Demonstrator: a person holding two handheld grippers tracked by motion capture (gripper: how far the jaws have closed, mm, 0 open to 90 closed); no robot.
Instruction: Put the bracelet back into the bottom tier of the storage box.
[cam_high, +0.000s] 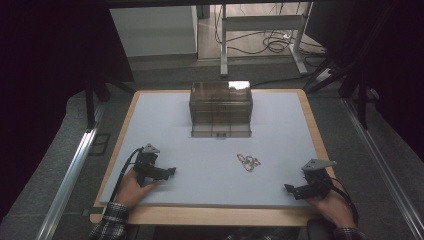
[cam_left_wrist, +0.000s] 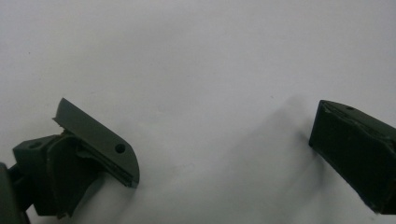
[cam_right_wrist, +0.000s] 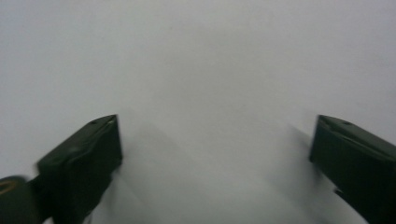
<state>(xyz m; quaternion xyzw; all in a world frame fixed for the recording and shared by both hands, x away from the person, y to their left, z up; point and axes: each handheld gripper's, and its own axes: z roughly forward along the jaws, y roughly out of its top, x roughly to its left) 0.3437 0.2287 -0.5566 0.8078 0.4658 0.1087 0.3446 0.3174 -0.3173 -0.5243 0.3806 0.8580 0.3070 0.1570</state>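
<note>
A small tangle of gold-coloured chain (cam_high: 248, 162) lies on the pale mat (cam_high: 210, 160), right of centre. Behind it, a smoky transparent box with small drawers (cam_high: 220, 109) stands at the mat's far middle. My left gripper (cam_high: 172, 171) rests on the mat near the left front, held by a hand, pointing right toward the chain. My right gripper (cam_high: 287, 188) rests near the right front edge, pointing left. In the left gripper view the left gripper (cam_left_wrist: 224, 144) stands wide open over bare mat. The right gripper (cam_right_wrist: 215, 149) is likewise wide open over bare mat, nothing between the jaws.
The mat lies on a wooden table (cam_high: 210, 216) with a narrow wood border. Beyond the far edge are desk legs (cam_high: 224, 45) and cables on the floor (cam_high: 272, 42). Metal rails (cam_high: 67, 180) run along both sides of the table.
</note>
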